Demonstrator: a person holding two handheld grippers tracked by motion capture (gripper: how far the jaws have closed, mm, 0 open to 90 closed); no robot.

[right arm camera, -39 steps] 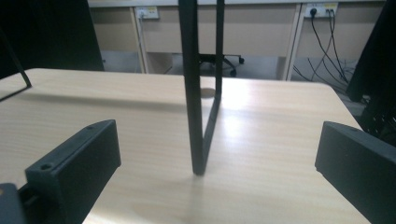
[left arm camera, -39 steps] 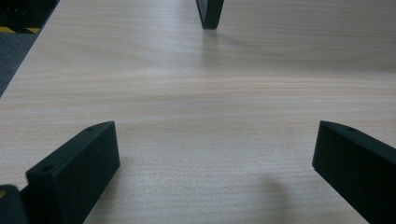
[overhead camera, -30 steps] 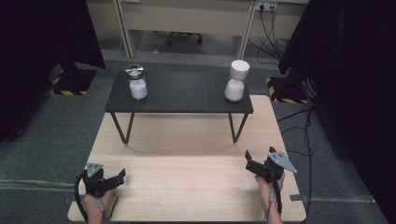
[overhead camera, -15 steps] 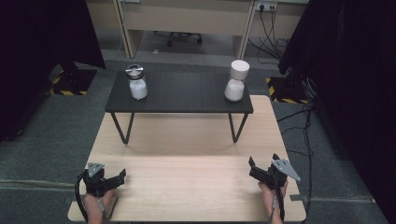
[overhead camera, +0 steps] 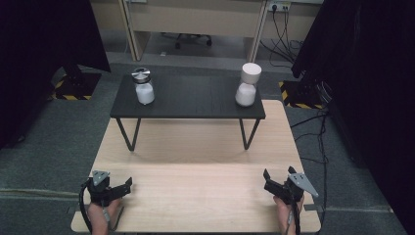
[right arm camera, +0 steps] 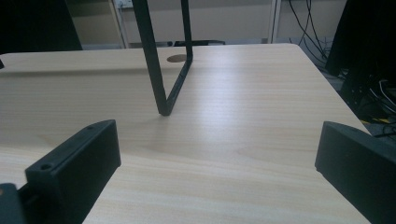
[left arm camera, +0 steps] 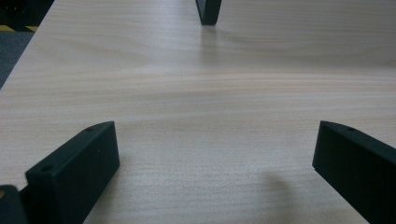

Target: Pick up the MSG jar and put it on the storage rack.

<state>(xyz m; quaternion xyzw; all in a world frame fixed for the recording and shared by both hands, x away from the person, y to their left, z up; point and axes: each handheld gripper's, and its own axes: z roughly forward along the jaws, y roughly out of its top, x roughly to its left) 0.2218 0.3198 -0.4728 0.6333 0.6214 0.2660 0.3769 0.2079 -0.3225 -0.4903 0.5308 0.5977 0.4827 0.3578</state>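
The wooden table (overhead camera: 195, 147) carries a black stand (overhead camera: 188, 100) at its far side. The jar (overhead camera: 144, 85) stands far left on the stand, the shaker (overhead camera: 247, 84) far right. The left gripper (overhead camera: 122, 186) and right gripper (overhead camera: 268, 177) sit at the near corners, jaws wide, empty.

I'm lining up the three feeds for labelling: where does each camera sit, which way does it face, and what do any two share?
High view: above the person's side, facing forward and down on the wooden table, black raised shelf and two jars; both hands, left gripper and right gripper show.
Left gripper view: rides the left gripper low over the tabletop; its open black jaws show.
Right gripper view: rides the right gripper, facing the shelf leg; open jaws show.
Shared: both gripper views show the wooden tabletop and a shelf leg.
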